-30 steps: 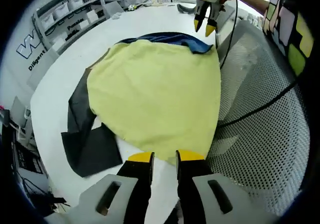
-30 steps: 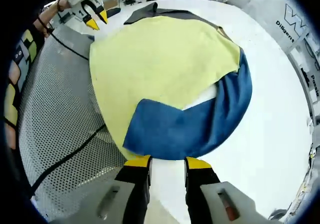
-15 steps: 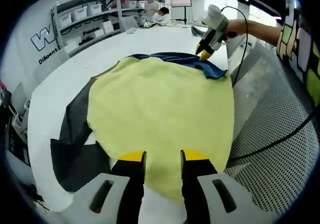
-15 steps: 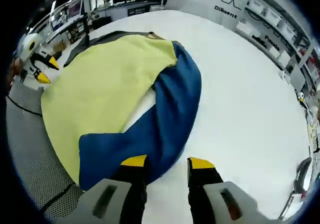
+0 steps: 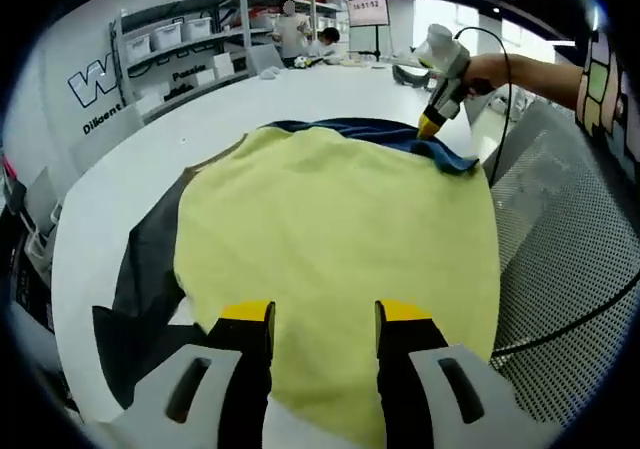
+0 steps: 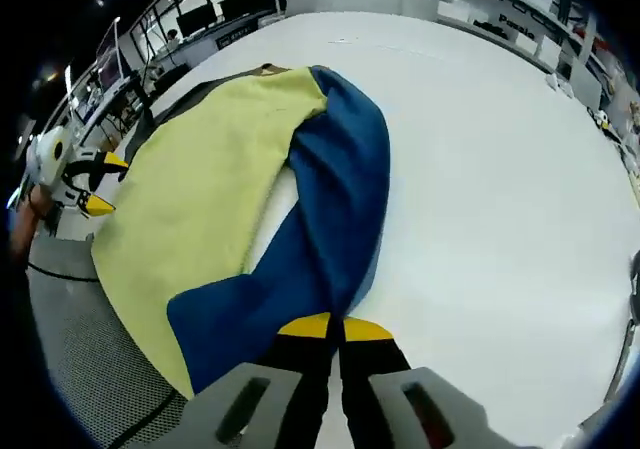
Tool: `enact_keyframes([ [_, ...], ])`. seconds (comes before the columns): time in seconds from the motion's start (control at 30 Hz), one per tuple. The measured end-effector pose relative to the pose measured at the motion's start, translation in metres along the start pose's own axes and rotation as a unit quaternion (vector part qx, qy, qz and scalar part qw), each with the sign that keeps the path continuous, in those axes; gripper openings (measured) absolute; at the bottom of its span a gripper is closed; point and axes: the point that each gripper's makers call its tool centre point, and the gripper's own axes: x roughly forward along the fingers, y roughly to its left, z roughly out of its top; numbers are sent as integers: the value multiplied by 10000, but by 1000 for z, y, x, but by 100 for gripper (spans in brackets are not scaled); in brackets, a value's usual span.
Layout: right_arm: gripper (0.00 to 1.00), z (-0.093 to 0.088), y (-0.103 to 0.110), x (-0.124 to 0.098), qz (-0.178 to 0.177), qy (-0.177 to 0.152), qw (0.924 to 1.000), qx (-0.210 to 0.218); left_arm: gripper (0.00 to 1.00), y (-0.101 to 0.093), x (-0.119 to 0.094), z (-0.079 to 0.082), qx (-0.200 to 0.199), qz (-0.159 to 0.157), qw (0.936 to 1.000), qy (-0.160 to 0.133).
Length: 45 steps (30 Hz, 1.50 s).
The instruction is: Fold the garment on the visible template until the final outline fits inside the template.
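Here right gripper (image 6: pixel 335 326) fingers pinch the blue garment (image 6: pixel 335 204); left gripper (image 5: pixel 325 314) fingers spread.

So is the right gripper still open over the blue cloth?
No, the right gripper has its jaws closed together on the blue cloth's edge.

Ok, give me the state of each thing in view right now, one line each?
Yellow garment: spread flat on the table.
Blue sleeve: folded over the yellow fabric.
Dark template: lying partly under the garment.
Left hand-held gripper: open.
Right hand-held gripper: shut on the blue sleeve.
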Motion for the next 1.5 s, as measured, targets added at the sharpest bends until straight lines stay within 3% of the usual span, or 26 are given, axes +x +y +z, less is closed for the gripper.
enact_keyframes([
  [0.23, 0, 31, 8, -22, 674, -721, 9910, 906, 43, 1, 11, -7, -38, -17, 9999, 99],
  [0.3, 0, 38, 8, -28, 699, -883, 9900, 849, 48, 1, 12, -7, -75, 8, 9999, 74],
  [0.47, 0, 49, 20, -40, 1036, -1104, 9835, 992, 47, -4, 18, -10, -164, -79, 9998, 58],
  [0.53, 0, 56, 30, -44, 1476, -1242, 9713, 1390, 47, -7, 18, -10, -208, -144, 9997, 53],
  [0.57, 0, 57, 31, -45, 1544, -1272, 9688, 1464, 47, -8, 19, -10, -247, -167, 9996, 26],
  [0.6, 0, 65, 34, -50, 1830, -1500, 9554, 1764, 47, -10, 19, -8, -365, -226, 9991, -52],
  [0.7, 0, 68, 33, -53, 1958, -1624, 9493, 1849, 47, -8, 20, -7, -451, -230, 9987, -85],
  [0.8, 0, 73, 25, -56, 1986, -1697, 9483, 1802, 48, -7, 21, -8, -457, -209, 9987, -71],
  [0.83, 0, 78, 26, -60, 2090, -1788, 9426, 1892, 48, -7, 21, -8, -464, -217, 9986, -86],
  [0.87, 0, 88, 27, -67, 2294, -2021, 9303, 2029, 48, -7, 21, -8, -460, -219, 9987, -84],
  [0.9, 0, 92, 27, -70, 2385, -2099, 9239, 2131, 48, -7, 22, -9, -456, -224, 9987, -67],
  [0.93, 0, 97, 23, -72, 2378, -2219, 9195, 2209, 48, -8, 23, -9, -452, -225, 9987, -52],
  [1.0, 0, 100, 16, -73, 2230, -2302, 9211, 2210, 47, -8, 23, -10, -452, -225, 9987, -55],
  [1.03, 0, 102, 10, -73, 2076, -2355, 9252, 2131, 45, -11, 23, -4, -499, -289, 9981, -202],
  [1.07, 0, 104, 9, -74, 2068, -2389, 9244, 2138, 44, -14, 23, 0, -518, -348, 9976, -310],
  [1.4, 0, 125, -14, -80, 2119, -2765, 9069, 2369, 47, -14, 24, -6, -555, -344, 9977, -201],
  [1.5, 0, 131, -27, -84, 2142, -2981, 8960, 2500, 47, -13, 24, -7, -514, -330, 9980, -183],
])
